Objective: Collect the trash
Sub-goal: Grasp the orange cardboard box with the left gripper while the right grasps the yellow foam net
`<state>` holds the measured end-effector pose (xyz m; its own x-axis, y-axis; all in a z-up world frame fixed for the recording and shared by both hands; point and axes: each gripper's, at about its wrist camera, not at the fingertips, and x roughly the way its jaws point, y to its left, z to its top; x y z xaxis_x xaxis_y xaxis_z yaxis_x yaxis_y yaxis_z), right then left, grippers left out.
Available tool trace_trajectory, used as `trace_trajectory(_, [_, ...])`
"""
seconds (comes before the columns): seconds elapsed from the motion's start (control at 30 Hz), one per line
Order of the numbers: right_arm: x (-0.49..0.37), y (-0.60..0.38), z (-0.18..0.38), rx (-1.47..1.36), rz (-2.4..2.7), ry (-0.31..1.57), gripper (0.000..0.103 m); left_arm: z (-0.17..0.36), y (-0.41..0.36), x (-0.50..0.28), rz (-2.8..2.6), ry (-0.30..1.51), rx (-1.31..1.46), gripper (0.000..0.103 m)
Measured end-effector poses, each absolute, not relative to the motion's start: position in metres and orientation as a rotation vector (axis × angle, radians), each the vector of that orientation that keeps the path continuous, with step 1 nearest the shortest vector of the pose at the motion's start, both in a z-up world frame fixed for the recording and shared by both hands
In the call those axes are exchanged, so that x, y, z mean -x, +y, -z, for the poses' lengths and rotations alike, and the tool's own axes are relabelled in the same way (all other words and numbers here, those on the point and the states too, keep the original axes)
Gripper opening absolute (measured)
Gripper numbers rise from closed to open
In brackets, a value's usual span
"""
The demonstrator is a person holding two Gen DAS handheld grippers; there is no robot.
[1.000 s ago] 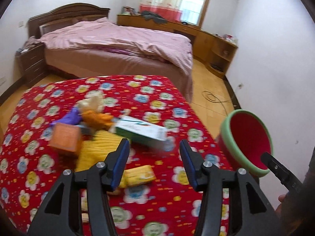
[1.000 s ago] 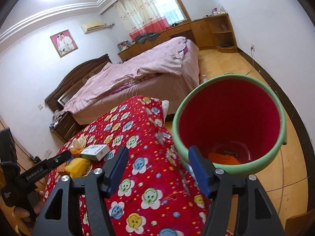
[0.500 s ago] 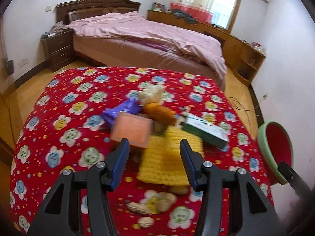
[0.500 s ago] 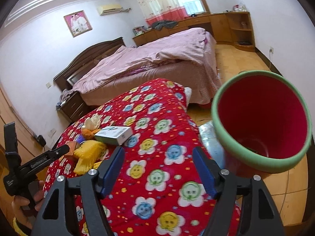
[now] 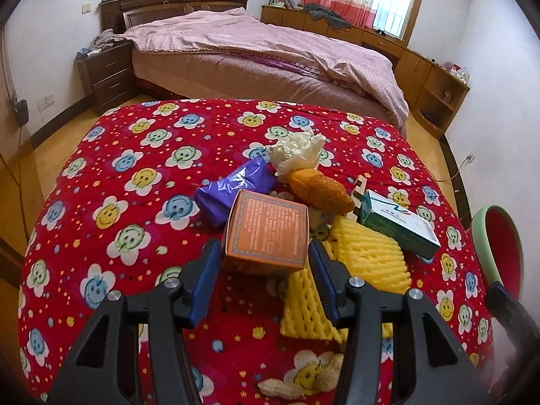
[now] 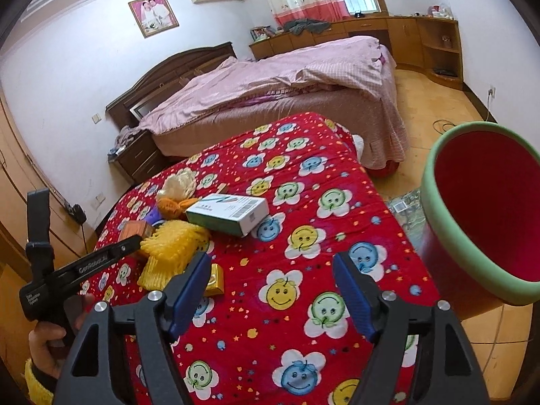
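Trash lay heaped near the middle of the red smiley-flower cloth (image 5: 141,175) that covered my table. An orange box (image 5: 268,233) stood nearest me, tilted up on the pile, with a purple wrapper (image 5: 236,189) behind it on the left, a crumpled cream bag (image 5: 297,150) at the back, and an orange bread-like lump (image 5: 320,190) just under that bag. To the right sat a white-and-green carton (image 5: 398,224), lying on yellow foam netting (image 5: 364,258) that spread down toward me. Peanut shells (image 5: 303,381) lay close to the near edge.

My left gripper (image 5: 265,280) hung over the heap, its jaws about half apart. The orange box sat between the blue pads (image 5: 202,280); they stood just beside its two flanks, and I could not tell whether they were touching it, though I saw no squeeze. From the right wrist view, that same tool reached in from the left, held by a hand (image 6: 47,344) with a yellow cuff.

My right gripper (image 6: 270,290) was over bare cloth, wide, jaws opening, nothing between them. A small gold packet (image 6: 216,278) lay just beside its left finger. The red bin with a green rim (image 6: 486,216) stood off the table's right side, tilted toward me, well apart from the pile.
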<state>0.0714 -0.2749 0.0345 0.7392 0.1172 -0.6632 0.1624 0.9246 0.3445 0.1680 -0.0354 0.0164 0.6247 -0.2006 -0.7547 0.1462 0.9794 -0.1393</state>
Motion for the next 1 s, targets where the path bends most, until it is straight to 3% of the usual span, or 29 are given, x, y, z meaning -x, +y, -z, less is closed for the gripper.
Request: trace_trajectory(1.0, [-0.120,-0.199,-0.033,-0.275,-0.167,0.826,0.083,-0.032,0.029,-0.130,0.154,0.798,0.191,0.052])
